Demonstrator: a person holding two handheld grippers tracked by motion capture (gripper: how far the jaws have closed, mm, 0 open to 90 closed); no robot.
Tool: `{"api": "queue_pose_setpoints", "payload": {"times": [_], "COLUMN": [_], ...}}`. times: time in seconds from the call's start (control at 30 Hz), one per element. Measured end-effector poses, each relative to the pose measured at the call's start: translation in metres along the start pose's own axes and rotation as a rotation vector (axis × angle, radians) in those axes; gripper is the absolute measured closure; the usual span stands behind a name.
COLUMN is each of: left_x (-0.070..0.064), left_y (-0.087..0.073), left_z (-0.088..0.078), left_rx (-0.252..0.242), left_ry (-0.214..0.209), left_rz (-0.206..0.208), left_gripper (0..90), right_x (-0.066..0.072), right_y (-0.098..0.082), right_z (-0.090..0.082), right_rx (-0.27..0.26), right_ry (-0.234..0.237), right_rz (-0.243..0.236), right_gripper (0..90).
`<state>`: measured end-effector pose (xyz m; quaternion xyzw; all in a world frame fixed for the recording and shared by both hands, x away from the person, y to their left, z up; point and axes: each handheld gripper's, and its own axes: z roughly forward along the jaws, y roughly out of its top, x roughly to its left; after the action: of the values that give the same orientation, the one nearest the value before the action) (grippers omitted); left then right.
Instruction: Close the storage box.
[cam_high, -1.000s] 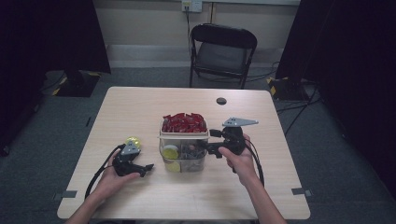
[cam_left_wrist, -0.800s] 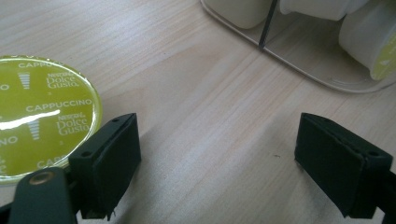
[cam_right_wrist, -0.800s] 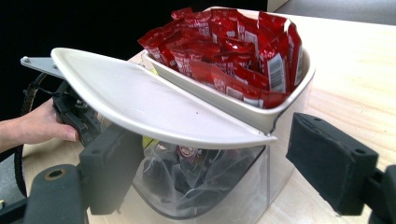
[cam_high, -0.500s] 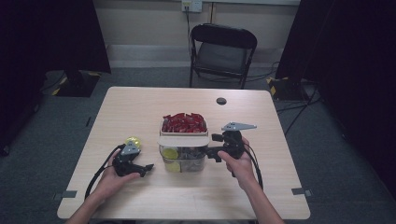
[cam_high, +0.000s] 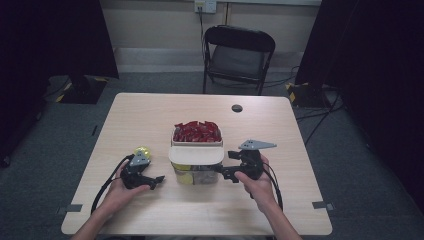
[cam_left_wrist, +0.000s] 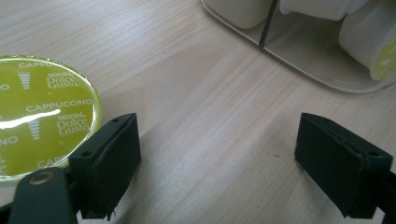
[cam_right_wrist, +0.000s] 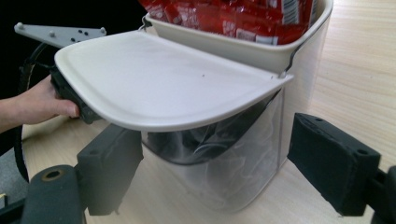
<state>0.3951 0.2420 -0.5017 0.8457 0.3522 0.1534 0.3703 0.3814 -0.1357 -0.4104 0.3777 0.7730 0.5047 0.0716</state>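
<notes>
A clear plastic container (cam_high: 202, 176) stands mid-table, with red packets (cam_high: 196, 131) in its top tray and a white flap (cam_high: 196, 155) jutting out at the front. My right gripper (cam_high: 226, 165) is at its right side and is open. Its jaws have just been opening. In the right gripper view the flap (cam_right_wrist: 163, 79) hangs above my right gripper (cam_right_wrist: 215, 163) and the clear wall (cam_right_wrist: 224, 158) stands between the jaws, untouched. My left gripper (cam_high: 155, 181) rests open on the table. A yellow-green coffee capsule (cam_left_wrist: 42, 112) lies just outside my left gripper (cam_left_wrist: 215, 154), past one jaw.
White and yellow capsules (cam_left_wrist: 369, 42) lie inside the container's base. A small black disc (cam_high: 237, 108) sits on the far part of the table (cam_high: 150, 115). A black folding chair (cam_high: 239, 55) stands behind the table. Cables trail from both grippers toward the near edge.
My right gripper has sunk a little beside the container. The left gripper and the capsule have stayed where they were.
</notes>
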Motion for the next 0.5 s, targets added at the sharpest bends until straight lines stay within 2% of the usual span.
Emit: {"api": "queue_pose_setpoints", "payload": {"times": [0.2, 0.5], "left_x": [0.000, 0.000], "left_y": [0.000, 0.000], "left_z": [0.000, 0.000], "left_rx": [0.000, 0.000], "left_ry": [0.000, 0.000], "left_rz": [0.000, 0.000], "left_gripper": [13.8, 13.9], "right_x": [0.005, 0.000], "right_y": [-0.011, -0.020], "right_z": [-0.002, 0.006], "right_rx": [0.016, 0.039], "right_ry": [-0.007, -0.030], "right_rz": [-0.016, -0.006], "right_gripper": [18.0, 18.7]}}
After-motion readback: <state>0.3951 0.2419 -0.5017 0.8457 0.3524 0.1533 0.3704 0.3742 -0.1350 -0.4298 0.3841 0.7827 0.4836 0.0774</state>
